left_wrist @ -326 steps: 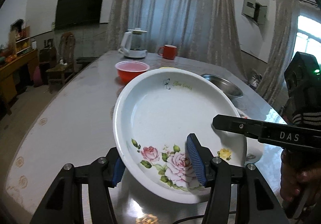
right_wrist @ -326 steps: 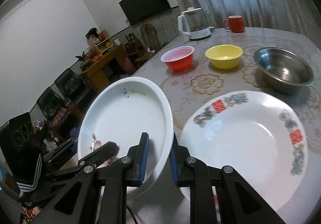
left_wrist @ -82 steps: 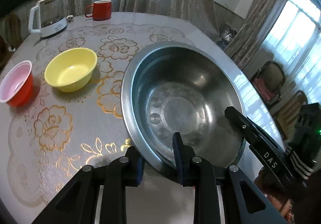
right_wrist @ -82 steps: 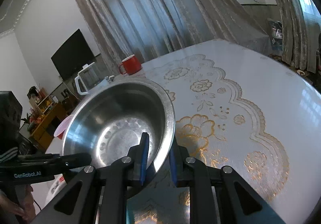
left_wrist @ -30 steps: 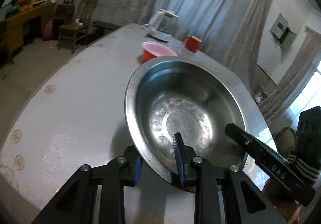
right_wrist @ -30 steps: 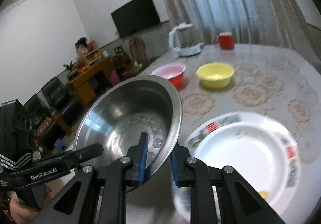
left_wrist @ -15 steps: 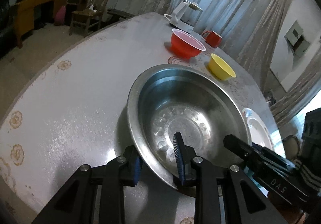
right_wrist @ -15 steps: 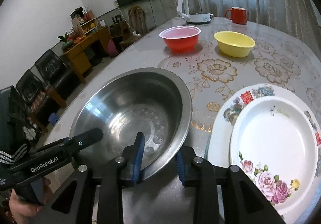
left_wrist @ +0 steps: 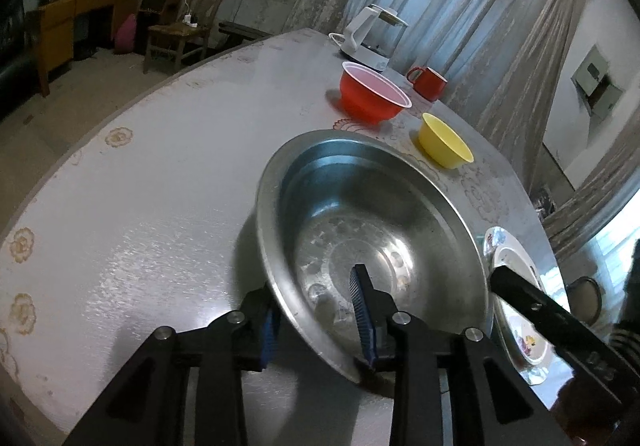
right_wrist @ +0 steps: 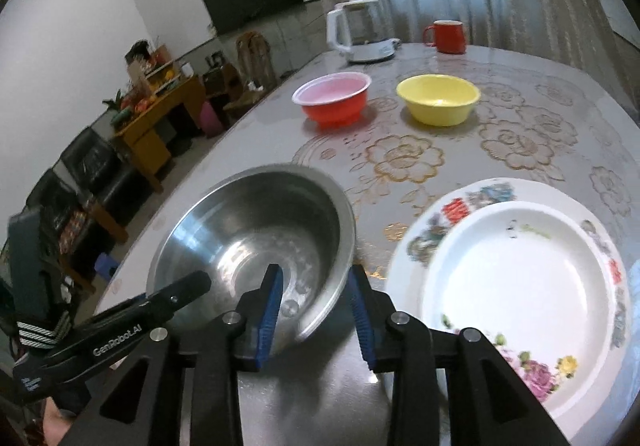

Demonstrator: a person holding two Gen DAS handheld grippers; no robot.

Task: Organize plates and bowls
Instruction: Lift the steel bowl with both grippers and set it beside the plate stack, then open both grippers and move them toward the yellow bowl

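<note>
Sitting on table: the round stainless-steel bowl [left_wrist: 372, 242] rests near the table's front edge, just left of the stacked plates.
Left gripper [left_wrist: 318, 320]: its blue-padded fingers [left_wrist: 362, 320] straddle the steel bowl's near rim, one inside and one outside; the jaws are spread, with a gap visible at the rim.
Right gripper [right_wrist: 316, 312]: jaws apart, astride the same bowl's right rim; neither blue pad [right_wrist: 272, 304] presses the metal.
Plates: a white flower-printed plate [right_wrist: 520, 298] lies nested in a larger white plate with red-and-blue rim marks [right_wrist: 452, 214], just beside the steel bowl.
Further bowls: a red plastic bowl with a pale inside [right_wrist: 334, 98] and a yellow plastic bowl [right_wrist: 438, 98] stand side by side, well apart from the steel bowl.
Behind them: a white electric kettle [right_wrist: 358, 30] and a red mug [right_wrist: 448, 36].
Surface: a round table with a gold floral cloth [right_wrist: 404, 158].
</note>
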